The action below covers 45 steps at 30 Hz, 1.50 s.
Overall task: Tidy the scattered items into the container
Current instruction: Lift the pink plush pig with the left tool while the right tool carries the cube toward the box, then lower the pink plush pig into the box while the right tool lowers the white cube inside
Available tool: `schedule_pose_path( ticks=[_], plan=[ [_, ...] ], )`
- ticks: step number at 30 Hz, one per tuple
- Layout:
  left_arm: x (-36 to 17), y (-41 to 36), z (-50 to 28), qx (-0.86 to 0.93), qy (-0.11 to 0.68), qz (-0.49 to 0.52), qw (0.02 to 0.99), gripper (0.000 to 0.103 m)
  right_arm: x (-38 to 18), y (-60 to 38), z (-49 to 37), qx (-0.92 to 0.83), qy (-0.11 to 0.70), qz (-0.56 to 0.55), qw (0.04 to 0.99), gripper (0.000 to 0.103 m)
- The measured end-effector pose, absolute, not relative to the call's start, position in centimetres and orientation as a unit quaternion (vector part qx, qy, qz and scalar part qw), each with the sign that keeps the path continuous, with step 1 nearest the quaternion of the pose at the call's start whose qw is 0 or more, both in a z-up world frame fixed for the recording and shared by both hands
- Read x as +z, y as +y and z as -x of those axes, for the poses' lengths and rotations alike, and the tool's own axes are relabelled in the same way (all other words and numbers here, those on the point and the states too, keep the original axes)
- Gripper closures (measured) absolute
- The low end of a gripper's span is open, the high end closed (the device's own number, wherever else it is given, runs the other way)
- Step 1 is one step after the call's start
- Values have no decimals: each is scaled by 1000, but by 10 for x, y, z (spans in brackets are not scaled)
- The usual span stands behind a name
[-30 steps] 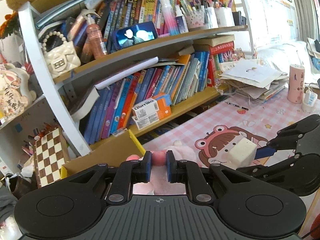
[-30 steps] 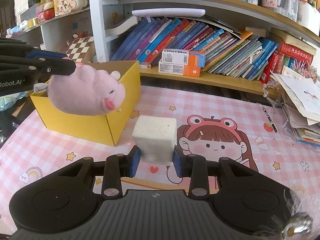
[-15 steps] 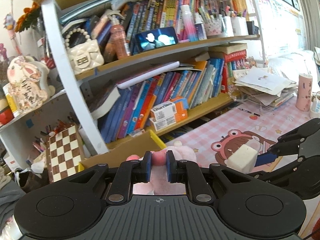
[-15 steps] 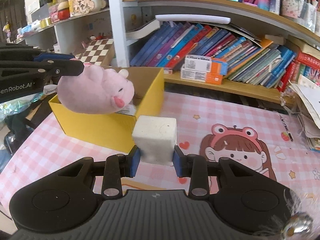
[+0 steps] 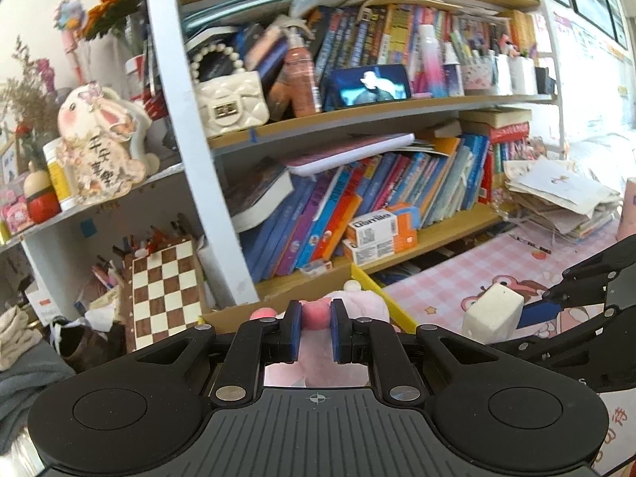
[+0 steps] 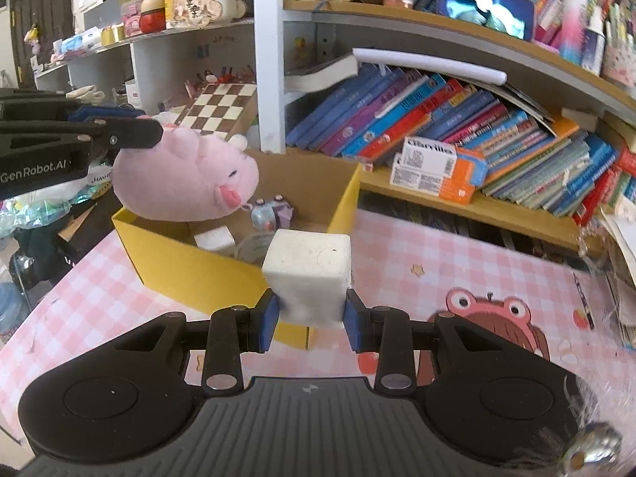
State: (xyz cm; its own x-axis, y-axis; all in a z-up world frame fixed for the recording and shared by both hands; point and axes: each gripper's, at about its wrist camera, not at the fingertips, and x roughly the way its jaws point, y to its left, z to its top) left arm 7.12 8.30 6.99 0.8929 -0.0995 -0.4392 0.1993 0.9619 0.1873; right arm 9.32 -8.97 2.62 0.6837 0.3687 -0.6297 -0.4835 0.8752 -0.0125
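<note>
Both grippers nearer yellow box (image 6: 222, 274) | plush pig (image 6: 179, 183) over its rim

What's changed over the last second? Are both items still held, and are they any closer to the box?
Both grippers carried their loads toward the yellow box. The pink plush pig, held by the left gripper, was beside the box and now hangs over its open top. The white foam block in the right gripper now sits in front of the box's near corner. Both grips stayed clamped; nothing was released. The box stayed put.
</note>
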Motion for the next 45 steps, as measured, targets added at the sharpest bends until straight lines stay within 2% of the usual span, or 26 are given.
schedule_pose_path(
  ticks=[23,45],
  plan=[
    [28,132,-139,-44,255,-77,963,90,25,-31,-164,259,327,121,901,71],
    [-19,136,-221,-35,308,-110,945,89,-12,8,-243,280,368,159,872,70]
  ],
)
